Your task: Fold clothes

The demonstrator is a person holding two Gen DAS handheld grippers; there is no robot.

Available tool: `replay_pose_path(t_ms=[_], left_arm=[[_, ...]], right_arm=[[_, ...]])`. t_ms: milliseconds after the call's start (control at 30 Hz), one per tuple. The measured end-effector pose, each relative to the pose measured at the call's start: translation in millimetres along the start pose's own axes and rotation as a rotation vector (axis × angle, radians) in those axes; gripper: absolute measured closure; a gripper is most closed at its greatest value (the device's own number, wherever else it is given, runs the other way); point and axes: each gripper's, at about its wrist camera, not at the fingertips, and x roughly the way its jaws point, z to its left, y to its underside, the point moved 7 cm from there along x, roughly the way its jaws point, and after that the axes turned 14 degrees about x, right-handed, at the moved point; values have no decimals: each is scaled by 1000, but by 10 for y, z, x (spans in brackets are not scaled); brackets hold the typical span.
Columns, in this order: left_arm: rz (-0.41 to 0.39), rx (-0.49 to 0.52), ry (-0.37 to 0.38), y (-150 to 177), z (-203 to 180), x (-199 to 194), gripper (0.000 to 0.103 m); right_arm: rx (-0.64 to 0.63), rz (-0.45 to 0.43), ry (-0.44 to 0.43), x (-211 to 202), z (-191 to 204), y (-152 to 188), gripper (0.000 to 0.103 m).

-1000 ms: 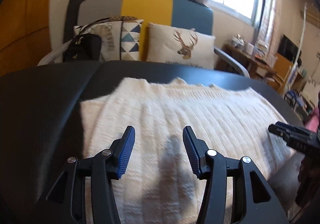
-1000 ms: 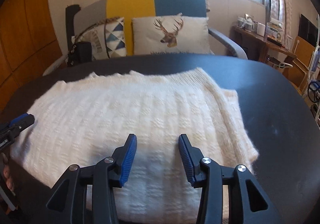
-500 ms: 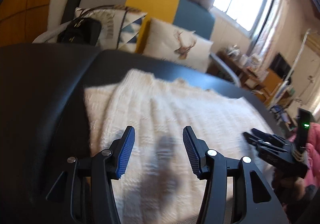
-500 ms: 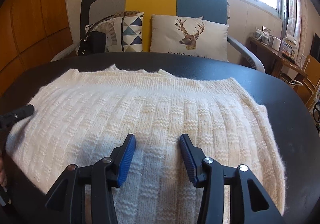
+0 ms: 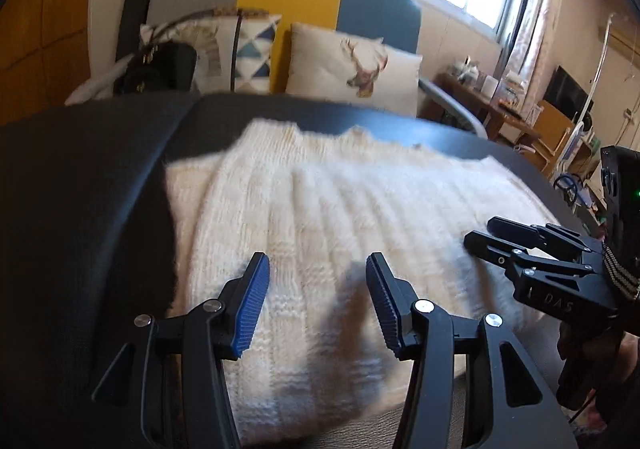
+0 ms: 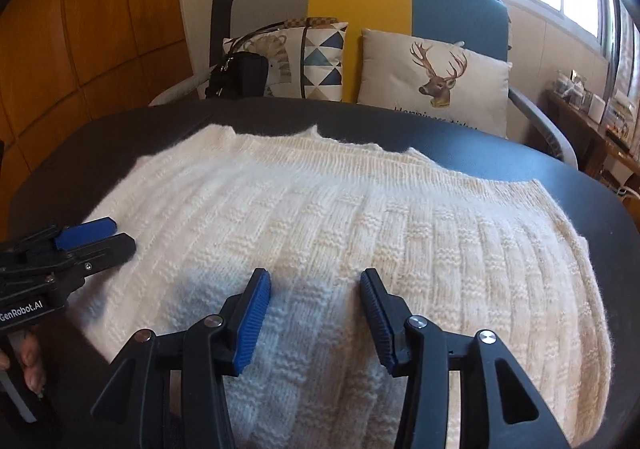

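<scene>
Lying flat across the dark table (image 6: 560, 185), the cream knitted sweater (image 6: 360, 225) reaches from near the far edge to the near edge and nearly to the right edge. Beyond the far edge stands a grey, yellow and blue sofa (image 6: 360, 1) carrying a deer cushion (image 6: 436, 77), a triangle-patterned cushion (image 6: 320, 61) and a black bag (image 6: 238, 75). Nothing lies on the sweater itself. The left gripper (image 5: 318, 307) hovers over its left part, jaws apart and empty; the right gripper (image 6: 316, 319) hangs over its near middle, jaws likewise spread, gripping nothing.
</scene>
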Motion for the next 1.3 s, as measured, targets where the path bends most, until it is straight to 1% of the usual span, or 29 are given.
replay_pose_path(t_ms=[100,233,300,367,400,467,533,600,633,733,767,867,933,967,1000,1033,1100,1200,1300], left_arm=[[15,32,14,24,-138,15,49],[48,96,-14,168,-262,120,48],[33,91,-5,98,-254,89,47],[19,70,15,1,-221,59,47],[10,63,21,-55,-201,45,47],[-24,67,5,-219,-140,31,47],[-36,71,-12,-378,-71,102,47],[-15,63,-19,-461,-1,252,47],[14,62,-36,-461,49,346,47],[87,52,-65,-371,171,588,47],[99,40,-64,-319,201,627,47],[83,25,-50,-255,208,620,45],[87,25,-51,-305,200,587,45],[76,16,-43,-351,203,557,45],[58,7,-32,-412,203,522,45],[44,5,-28,-476,208,499,45],[31,13,-44,-590,234,504,45],[58,25,-53,-660,288,646,44],[126,31,-79,-546,360,841,44]], right_arm=[[26,-13,6,-122,-78,-15,56],[17,16,47,-114,-221,167,55],[0,18,40,-117,-240,217,55],[-13,20,30,-158,-254,155,56],[0,-4,37,-199,-306,72,56],[33,-67,74,-258,-479,-113,56],[80,-97,122,-202,-748,-269,56],[132,-98,163,-74,-1033,-347,55],[161,-85,177,-3,-1148,-348,55],[259,-37,198,192,-1464,-310,56],[287,-27,200,240,-1549,-292,55],[320,-28,175,263,-1614,-233,52],[307,-18,171,247,-1587,-261,49],[295,-12,171,232,-1570,-285,49],[285,-15,171,210,-1553,-325,48],[278,-39,170,168,-1541,-398,46],[271,-65,162,150,-1554,-556,42],[291,-48,161,320,-1652,-734,41],[314,-4,184,565,-1790,-744,41]])
